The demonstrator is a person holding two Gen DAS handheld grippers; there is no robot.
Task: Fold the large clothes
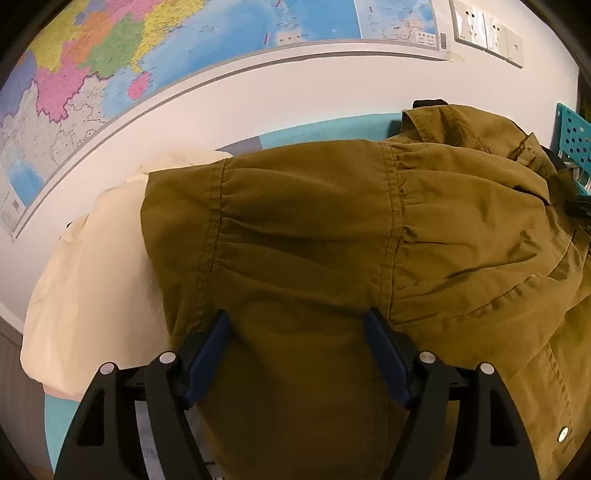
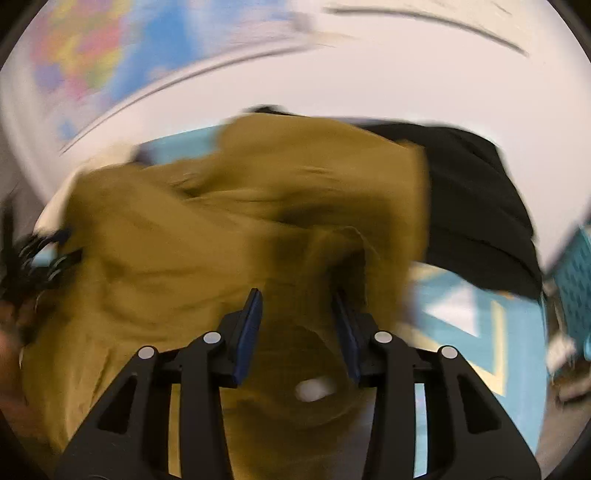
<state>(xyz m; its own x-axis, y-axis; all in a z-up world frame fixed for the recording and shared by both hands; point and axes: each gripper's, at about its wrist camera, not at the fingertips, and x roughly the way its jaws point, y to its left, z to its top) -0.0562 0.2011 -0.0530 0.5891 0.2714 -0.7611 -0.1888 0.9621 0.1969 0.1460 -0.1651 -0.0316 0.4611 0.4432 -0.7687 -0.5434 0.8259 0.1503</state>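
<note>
Olive jacket (image 1: 314, 221) under left hand-held gripper (image 1: 297, 325)

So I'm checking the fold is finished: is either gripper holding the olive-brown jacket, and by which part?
Neither. The left gripper stands open over the olive-brown cotton jacket; the right gripper is open too, its pads clear of the cloth.

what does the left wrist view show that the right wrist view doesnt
Only the left wrist view: a cream garment beside the olive jacket and wall sockets. Only the right wrist view, which is blurred: a black garment. Both: the jacket, a wall map, a teal mat, a teal basket, each camera's own gripper.
</note>
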